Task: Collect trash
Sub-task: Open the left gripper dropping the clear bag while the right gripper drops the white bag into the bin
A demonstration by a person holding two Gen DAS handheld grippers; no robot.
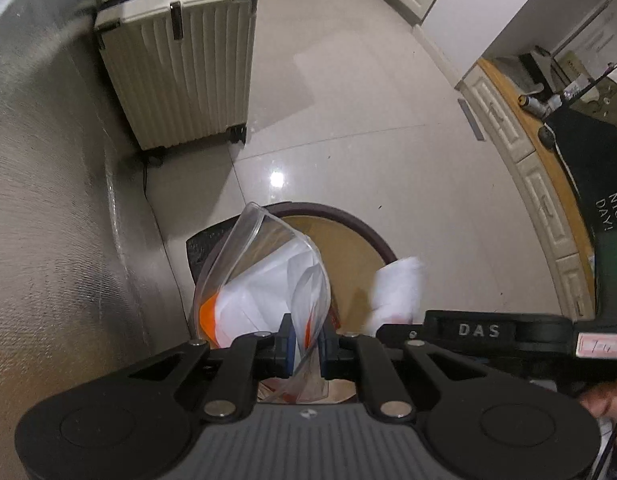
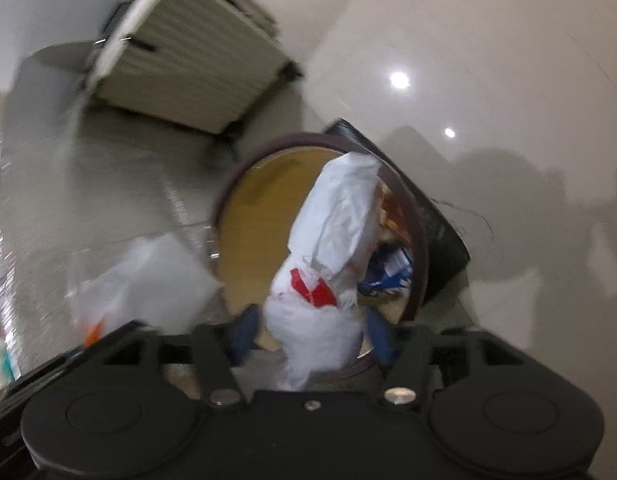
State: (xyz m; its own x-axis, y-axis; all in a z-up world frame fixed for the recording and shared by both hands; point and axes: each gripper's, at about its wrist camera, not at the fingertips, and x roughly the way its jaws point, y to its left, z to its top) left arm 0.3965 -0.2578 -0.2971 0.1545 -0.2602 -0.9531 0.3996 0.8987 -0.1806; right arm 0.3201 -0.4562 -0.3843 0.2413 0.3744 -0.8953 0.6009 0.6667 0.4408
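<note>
You are pinching the clear plastic bag (image 1: 264, 276) tight in your left gripper (image 1: 307, 346) above the round bin (image 2: 244, 216), while your right gripper (image 2: 308, 336) is standing spread apart, the white wrapper (image 2: 332, 248) sitting loosely between its pads over that bin's mouth.

A cream ribbed suitcase (image 1: 176, 68) stands upright on dark wheels against the textured wall (image 1: 40, 208) — a thin black cord (image 1: 145, 178) trails down beside its base. The pale glossy floor tiles (image 1: 340, 92) catch a bright ceiling-light reflection (image 1: 276, 179). At the right edge runs a cream panelled cabinet (image 1: 504, 120) with a wood-toned surface (image 1: 548, 152) carrying cluttered items too small to tell — white doors stand beyond
</note>
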